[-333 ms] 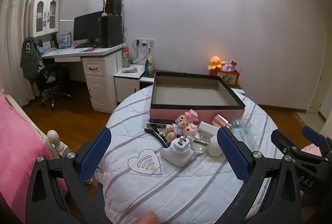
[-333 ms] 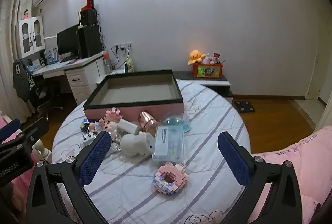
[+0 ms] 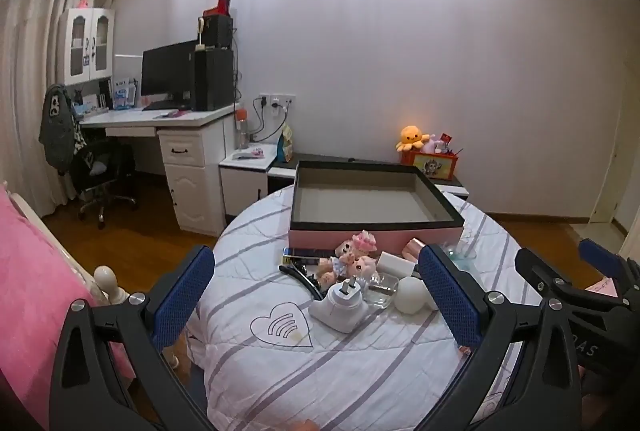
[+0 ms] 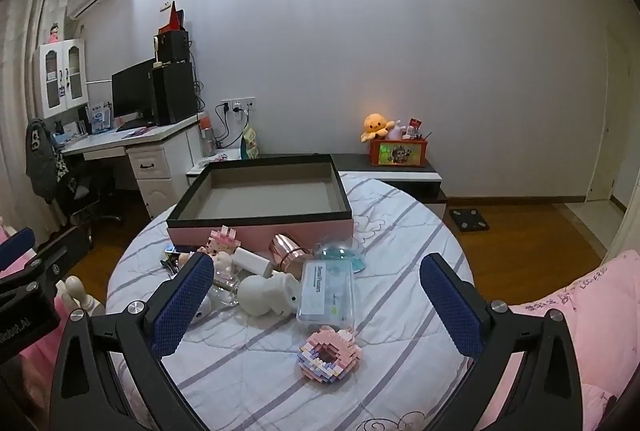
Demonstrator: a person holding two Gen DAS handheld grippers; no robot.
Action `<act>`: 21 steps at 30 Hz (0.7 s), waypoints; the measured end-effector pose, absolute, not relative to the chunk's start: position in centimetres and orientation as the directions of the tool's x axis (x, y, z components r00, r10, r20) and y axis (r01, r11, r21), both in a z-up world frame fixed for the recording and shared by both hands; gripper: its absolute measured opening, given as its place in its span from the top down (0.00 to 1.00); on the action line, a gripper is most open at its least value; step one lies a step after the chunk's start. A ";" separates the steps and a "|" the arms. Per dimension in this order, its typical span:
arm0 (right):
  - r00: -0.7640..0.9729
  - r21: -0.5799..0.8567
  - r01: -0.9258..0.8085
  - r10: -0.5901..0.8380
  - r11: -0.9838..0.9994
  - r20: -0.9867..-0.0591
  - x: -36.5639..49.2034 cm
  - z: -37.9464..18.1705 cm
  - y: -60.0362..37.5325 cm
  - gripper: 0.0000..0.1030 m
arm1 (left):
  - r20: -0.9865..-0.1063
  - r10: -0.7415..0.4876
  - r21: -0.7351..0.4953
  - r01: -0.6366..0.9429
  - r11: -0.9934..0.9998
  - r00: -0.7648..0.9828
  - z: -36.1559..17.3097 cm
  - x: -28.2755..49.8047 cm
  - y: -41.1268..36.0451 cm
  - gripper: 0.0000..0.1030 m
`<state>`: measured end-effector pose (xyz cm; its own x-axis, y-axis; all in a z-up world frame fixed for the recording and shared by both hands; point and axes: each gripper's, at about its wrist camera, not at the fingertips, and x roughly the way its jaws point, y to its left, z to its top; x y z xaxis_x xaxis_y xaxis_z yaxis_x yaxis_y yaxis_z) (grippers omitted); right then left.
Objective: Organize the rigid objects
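The left gripper (image 3: 316,299) and the right gripper (image 4: 316,301) are hovering above the round table (image 4: 404,359), both with jaws spread wide and grasping nothing. The small objects — white plug adapter (image 3: 340,305), clear case (image 4: 328,293), brick donut (image 4: 329,352) — are lying just before the pink box (image 4: 260,231), not inside it.

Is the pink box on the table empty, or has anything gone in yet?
Empty. The pink box has no lid on, and both views show only its bare grey floor; the small items all lie on the table in front.
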<state>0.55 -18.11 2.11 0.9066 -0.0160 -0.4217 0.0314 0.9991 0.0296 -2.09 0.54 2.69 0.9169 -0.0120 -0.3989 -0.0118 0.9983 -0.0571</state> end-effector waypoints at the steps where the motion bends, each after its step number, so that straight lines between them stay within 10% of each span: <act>1: 0.908 0.028 0.029 -0.015 0.999 -0.418 0.5 2.2 -18.1 0.00 | -0.395 -0.010 -0.056 -0.013 0.998 0.919 2.9 -2.2 0.6 0.00; 21: 0.914 0.012 0.017 -0.010 1.000 -0.406 0.4 2.7 -17.2 0.00 | -0.379 -0.015 -0.064 -0.010 0.998 0.925 3.5 -2.7 1.0 0.00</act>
